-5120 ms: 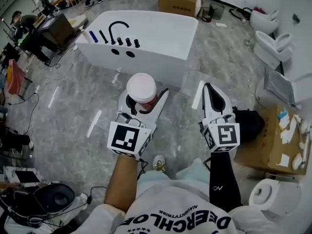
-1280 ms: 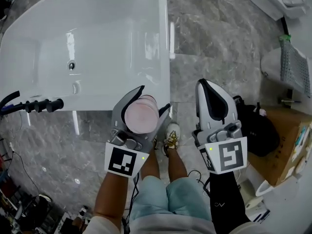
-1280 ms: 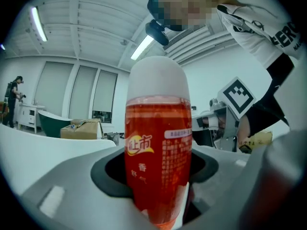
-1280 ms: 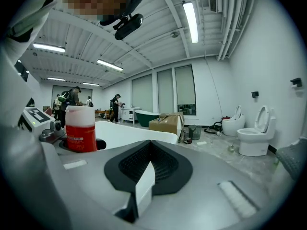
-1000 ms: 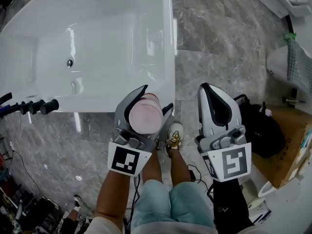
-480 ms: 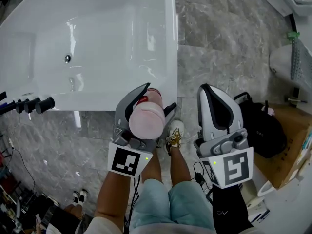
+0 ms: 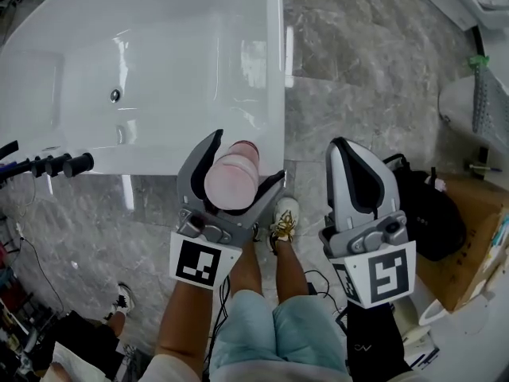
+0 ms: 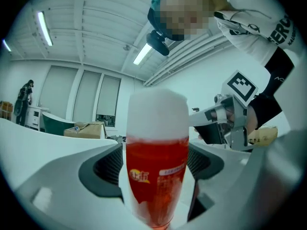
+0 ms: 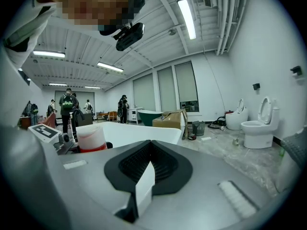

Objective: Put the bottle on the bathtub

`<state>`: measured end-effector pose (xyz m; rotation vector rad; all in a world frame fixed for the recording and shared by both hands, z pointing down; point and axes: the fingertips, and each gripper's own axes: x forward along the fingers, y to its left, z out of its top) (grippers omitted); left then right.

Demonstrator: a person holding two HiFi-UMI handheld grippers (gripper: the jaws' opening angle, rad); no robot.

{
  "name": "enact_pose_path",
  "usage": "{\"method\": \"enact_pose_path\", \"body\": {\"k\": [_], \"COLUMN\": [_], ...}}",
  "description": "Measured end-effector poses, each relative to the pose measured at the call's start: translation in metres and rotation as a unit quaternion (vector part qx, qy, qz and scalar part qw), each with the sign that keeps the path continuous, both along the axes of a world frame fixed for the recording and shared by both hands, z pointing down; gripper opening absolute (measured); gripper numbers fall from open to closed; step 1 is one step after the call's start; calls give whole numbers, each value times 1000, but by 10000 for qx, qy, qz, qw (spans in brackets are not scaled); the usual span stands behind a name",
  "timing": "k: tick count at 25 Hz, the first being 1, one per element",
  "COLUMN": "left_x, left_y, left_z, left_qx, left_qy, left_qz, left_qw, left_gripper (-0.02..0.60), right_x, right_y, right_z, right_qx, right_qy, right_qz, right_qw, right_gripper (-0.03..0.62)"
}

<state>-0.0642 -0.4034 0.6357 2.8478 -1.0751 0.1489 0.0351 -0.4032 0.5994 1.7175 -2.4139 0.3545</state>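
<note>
Head view: bottle (image 7: 231, 180) upright, seemingly on bathtub (image 7: 159, 162) near rim, by corner.
L gripper (image 7: 245, 159): jaws spread either side of bottle, not squeezing.
R gripper (image 7: 350, 148): jaws together, empty, further off.

Grey marbled floor (image 7: 358, 70); white walls (image 9: 268, 71), 3 tall windows (image 9: 165, 89), strip lights (image 9: 186, 18) on a ribbed ceiling. A white toilet (image 9: 261, 128) stands against the wall, a cardboard box (image 9: 169, 120) farther back.

The bathtub (image 7: 159, 54) is smooth, glossy white. The floor (image 7: 358, 70) is polished grey veined stone (marble by its look). The bottle (image 8: 157, 176) is shiny red plastic with a matt white cap (image 8: 157, 114).
</note>
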Motion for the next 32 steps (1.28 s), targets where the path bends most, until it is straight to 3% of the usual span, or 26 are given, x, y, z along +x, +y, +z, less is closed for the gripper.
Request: {"method": "enact_pose_path", "body": {"k": [4, 10, 14, 19, 25, 32], "left_x": [-6, -11, -14, -37, -61, -79], "left_y": [8, 10, 8, 6, 16, 25], "left_z": [-29, -108, -174, -265, -344, -382], "left_qx": [-52, 93, 345, 685, 720, 959], "left_qy": [-81, -10, -94, -4, 71, 134], "left_qz": [-276, -667, -907, -1234, -1316, -1200], "left_qw": [9996, 9977, 9952, 9900, 9887, 9880], "left_gripper": [402, 402, 402, 400, 388, 339], "right_x": [2, 2, 5, -18, -46, -69], "right_y": [3, 7, 8, 9, 14, 21], "right_z": [-35, -114, -167, -228, -282, -322], "right_qx": [148, 569, 845, 1106, 1132, 1410], "right_qy": [-146, -141, -155, -46, 134, 296], "right_qz": [-64, -336, -408, -643, -684, -737], "right_qw": [9998, 9977, 9955, 9918, 9911, 9868], "right_gripper": [31, 31, 31, 31, 31, 31]}}
